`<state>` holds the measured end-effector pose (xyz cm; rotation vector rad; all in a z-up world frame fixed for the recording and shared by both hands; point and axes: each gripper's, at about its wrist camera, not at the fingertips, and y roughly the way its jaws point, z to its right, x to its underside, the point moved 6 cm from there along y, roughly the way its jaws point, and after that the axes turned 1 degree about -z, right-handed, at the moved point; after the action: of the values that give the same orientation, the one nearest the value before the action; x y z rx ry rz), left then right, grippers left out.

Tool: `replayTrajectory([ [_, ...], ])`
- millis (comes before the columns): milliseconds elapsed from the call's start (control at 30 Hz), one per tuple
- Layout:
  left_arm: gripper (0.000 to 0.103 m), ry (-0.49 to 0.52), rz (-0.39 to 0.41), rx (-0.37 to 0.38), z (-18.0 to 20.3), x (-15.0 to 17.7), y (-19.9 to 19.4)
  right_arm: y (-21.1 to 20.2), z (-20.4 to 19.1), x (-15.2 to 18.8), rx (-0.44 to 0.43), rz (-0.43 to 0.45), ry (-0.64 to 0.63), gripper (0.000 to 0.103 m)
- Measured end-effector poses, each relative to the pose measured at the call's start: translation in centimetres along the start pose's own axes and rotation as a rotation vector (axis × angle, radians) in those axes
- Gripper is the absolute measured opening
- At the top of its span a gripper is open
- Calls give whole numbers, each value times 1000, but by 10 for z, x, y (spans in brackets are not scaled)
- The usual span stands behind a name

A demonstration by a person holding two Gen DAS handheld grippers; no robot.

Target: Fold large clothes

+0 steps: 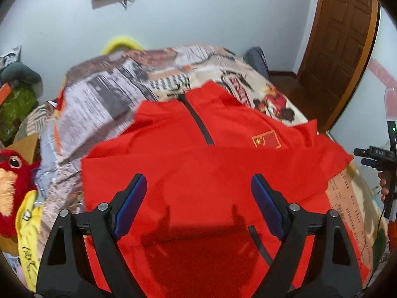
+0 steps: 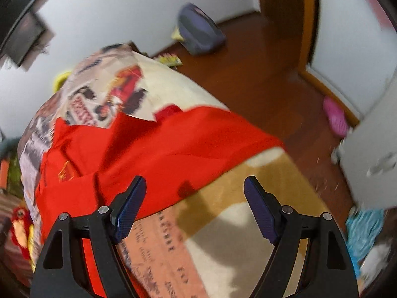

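Note:
A red zip-neck jacket with a small flag patch lies on the printed bed cover, its lower part folded up over the chest. My left gripper hovers above the red cloth, its blue pads wide apart and empty. In the right wrist view the jacket lies to the left and ahead. My right gripper hangs over the jacket's right edge and the bare cover, open with nothing between its fingers. The right hand-held device shows at the left view's right edge.
The bed cover carries newspaper-style prints. A red plush toy and a yellow cloth lie at the bed's left side. Beyond the bed are a wooden floor, a grey bag, a pink slipper and a brown door.

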<state>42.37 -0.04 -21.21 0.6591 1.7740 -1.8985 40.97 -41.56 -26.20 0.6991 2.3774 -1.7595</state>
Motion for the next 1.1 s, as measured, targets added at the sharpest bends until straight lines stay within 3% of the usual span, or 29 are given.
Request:
replayTrajectory([
  [133,86,13,-28,-15,3,10,30,33,18,-2,-50,-54,135,78],
  [367,86,-6,-61,-28,-3,22,52,61,26,-30,58,71,151,78],
  [467,86,-10,-69,-45,-10,26,53,73,31,-38,130,71,175,62],
  [533,86,-13,-73,-54,-15,29,51,72,29,-42,144,76,171,41],
  [567,86,-14,-74,-59,-17,31,49,67,26,-44,146,89,156,35],
  [633,86,-9,-69,-75,-21,33,45,56,21,-47,118,108,132,12],
  [667,86,-5,-66,-82,-23,34,42,49,18,-48,102,119,123,8],
  [900,86,33,-27,-103,-25,33,14,-31,-32,-62,-25,268,-5,7],
  [1100,86,4,14,-91,-28,32,-11,-96,-133,-52,-190,341,-216,7],
])
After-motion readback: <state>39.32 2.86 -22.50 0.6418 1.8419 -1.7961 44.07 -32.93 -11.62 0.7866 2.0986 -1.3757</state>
